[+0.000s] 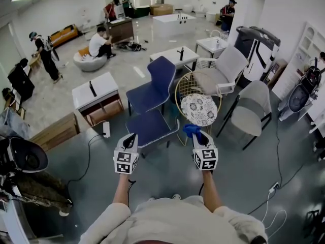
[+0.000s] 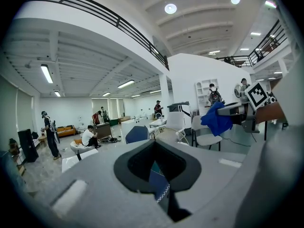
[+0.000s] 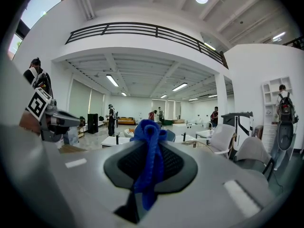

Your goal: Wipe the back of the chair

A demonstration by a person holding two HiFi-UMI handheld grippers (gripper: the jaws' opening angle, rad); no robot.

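I see left gripper [image 1: 130, 136] with jaws together, nothing between. Right gripper [image 1: 197, 134] has jaws clamped on bunched blue cloth [image 1: 191, 130], which sticks out past tips. Grippers side by side, apart. Beyond right gripper: gold wire chair [image 1: 189, 83] with patterned round cushion [image 1: 199, 109]. Beyond left gripper: near blue chair [image 1: 152, 126]. Cloth touches neither chair.

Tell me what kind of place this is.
Probably a large showroom-style hall, not a home: blue chairs and what looks like a white bathtub stand on open floor under a railed mezzanine.
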